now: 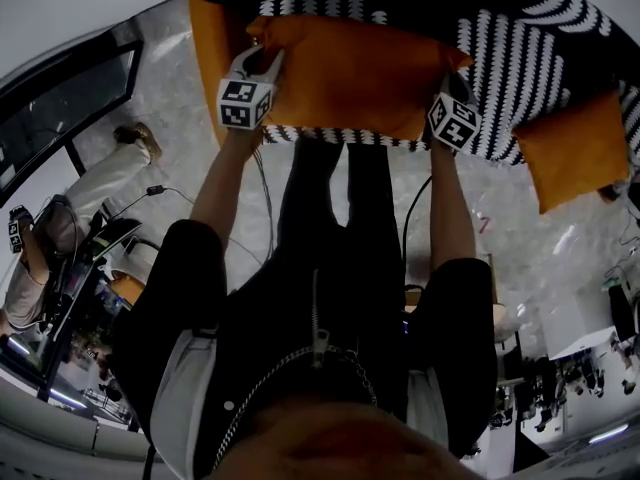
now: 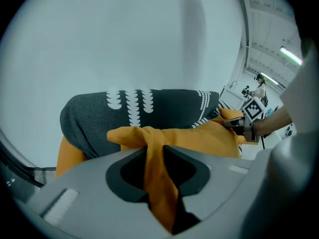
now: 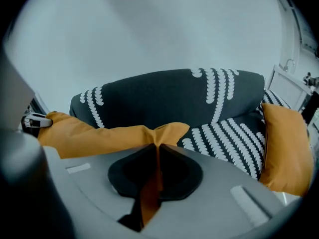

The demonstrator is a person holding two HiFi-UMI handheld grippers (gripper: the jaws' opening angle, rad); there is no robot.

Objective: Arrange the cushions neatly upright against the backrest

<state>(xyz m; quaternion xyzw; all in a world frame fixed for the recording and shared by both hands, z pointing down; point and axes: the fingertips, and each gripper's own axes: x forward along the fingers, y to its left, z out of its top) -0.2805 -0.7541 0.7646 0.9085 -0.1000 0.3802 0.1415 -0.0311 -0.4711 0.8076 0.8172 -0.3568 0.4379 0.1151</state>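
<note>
Mid-lift, holding cushion (image 1: 350, 73) above sofa (image 1: 540, 58) seat's front edge: clamped by left gripper (image 1: 262, 65) at one corner, by right gripper (image 1: 450, 93) at other. Next: carry back, stand upright against backrest (image 3: 169, 96); then second cushion (image 1: 575, 148), seat's right end.

Three orange cushions are counted in the head view: a centre cushion (image 1: 350, 73) at the upper centre of the frame, a right cushion (image 1: 575, 148) at the right edge, and a left cushion (image 1: 212, 43) at the upper left. One striped sofa (image 1: 520, 58) is counted. Two grippers are counted: the left gripper (image 1: 258, 66) and the right gripper (image 1: 450, 93). One seated person (image 1: 60, 238) is counted at the left edge.
</note>
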